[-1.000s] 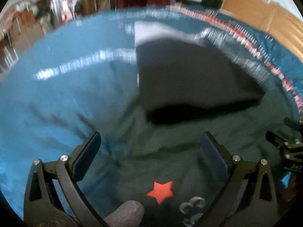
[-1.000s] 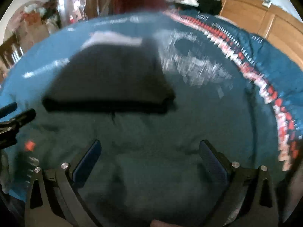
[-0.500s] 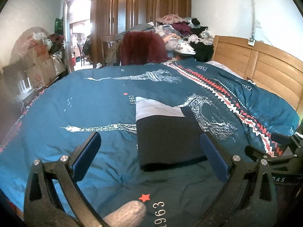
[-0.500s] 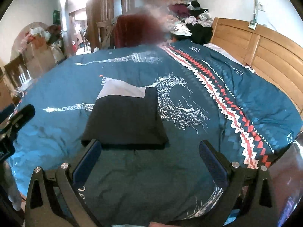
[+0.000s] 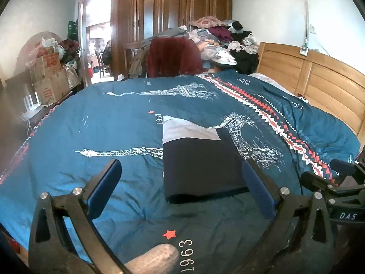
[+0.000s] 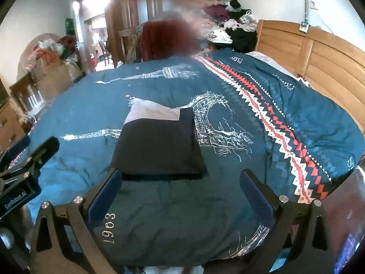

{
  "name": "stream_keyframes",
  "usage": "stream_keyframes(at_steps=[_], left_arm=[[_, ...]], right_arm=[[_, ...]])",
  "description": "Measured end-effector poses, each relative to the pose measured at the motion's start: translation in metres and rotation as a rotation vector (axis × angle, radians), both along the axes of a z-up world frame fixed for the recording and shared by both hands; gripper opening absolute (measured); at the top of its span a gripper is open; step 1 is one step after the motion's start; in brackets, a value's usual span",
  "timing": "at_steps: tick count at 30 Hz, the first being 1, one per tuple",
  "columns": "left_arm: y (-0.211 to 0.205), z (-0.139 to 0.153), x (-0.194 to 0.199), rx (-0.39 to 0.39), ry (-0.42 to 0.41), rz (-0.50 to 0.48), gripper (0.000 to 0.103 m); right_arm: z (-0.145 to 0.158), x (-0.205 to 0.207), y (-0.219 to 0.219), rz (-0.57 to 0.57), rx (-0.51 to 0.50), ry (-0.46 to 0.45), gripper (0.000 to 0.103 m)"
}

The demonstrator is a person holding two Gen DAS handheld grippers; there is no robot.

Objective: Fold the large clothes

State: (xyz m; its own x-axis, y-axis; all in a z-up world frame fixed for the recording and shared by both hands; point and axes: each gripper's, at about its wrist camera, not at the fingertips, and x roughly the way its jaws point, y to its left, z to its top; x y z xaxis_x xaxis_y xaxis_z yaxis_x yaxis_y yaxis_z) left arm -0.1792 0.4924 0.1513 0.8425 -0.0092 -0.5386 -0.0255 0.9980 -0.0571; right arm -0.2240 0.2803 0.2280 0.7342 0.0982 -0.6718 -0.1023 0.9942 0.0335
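Both tongs (image 5: 181, 190) (image 6: 180, 193) lifted back, empty, above one folded garment (image 5: 198, 159).

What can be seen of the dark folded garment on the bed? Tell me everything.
The garment is folded into a neat, roughly rectangular stack of soft cloth, navy to black, with a pale grey panel at its far end. It lies flat near the middle of the quilt, partly covering the printed tower motifs. Its near edge is a thick, rounded fold that casts a shadow. Only the quilt touches it; both tools, left and right, are open and clear of it.
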Motion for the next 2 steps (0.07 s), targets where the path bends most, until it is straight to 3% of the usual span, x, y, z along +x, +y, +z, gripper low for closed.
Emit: stream_keyframes(at_steps=[2], left_arm=[[-0.0007, 0.0005, -0.0006, 0.002, -0.003, 0.003, 0.103]], right_arm=[[0.0012, -0.0021, 0.0003, 0.006, -0.002, -0.016, 0.103]])
